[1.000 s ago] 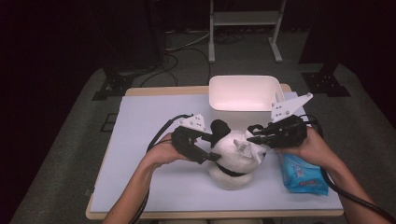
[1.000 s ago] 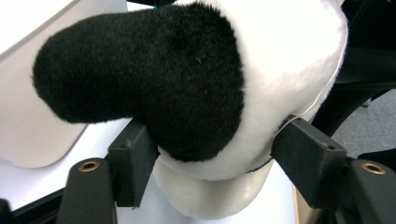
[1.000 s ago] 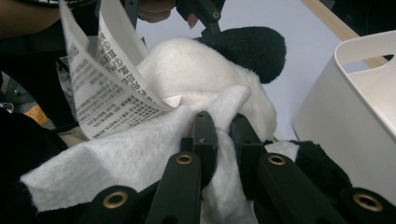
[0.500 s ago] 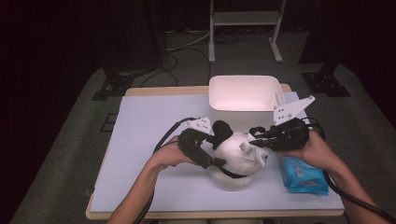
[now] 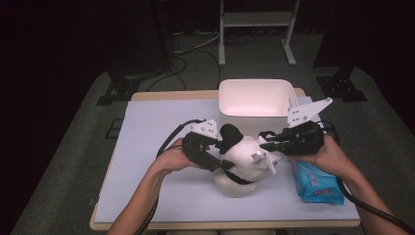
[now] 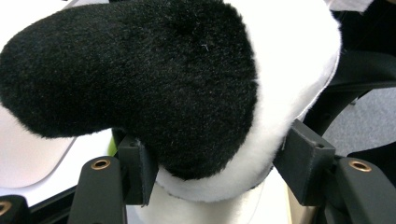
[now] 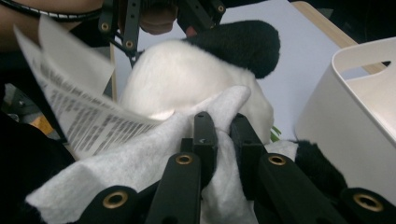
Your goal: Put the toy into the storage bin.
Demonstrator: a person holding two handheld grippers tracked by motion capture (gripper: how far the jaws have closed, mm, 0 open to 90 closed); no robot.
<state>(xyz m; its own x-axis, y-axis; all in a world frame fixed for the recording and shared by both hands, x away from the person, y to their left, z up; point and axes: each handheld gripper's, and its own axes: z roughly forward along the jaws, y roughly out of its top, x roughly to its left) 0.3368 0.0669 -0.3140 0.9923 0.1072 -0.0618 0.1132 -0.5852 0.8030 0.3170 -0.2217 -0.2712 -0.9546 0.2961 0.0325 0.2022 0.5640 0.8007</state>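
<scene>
A black and white plush panda [image 5: 243, 159] lies on the table between both hands. My left gripper [image 5: 221, 163] comes at it from the left. Its jaws have just been closing, and in the left gripper view the pads [image 6: 136, 169] press on the panda's black and white limb [image 6: 187, 79]. My right gripper [image 5: 265, 145] reaches in from the right, shut on a white wipe [image 7: 140, 158] that rests against the panda's white body [image 7: 173, 79]. A printed paper tag [image 7: 74, 107] sticks up from the toy beside the wipe.
A white plastic bin [image 5: 252, 82] stands just behind the panda, close to my right gripper. A blue pack of wipes [image 5: 315, 183] lies under the right forearm near the table's right edge. The left half of the pale table top [image 5: 151, 132] is bare.
My left gripper has edged right against the panda and its jaws have narrowed around the black limb. The right gripper has kept its place with the wipe.
</scene>
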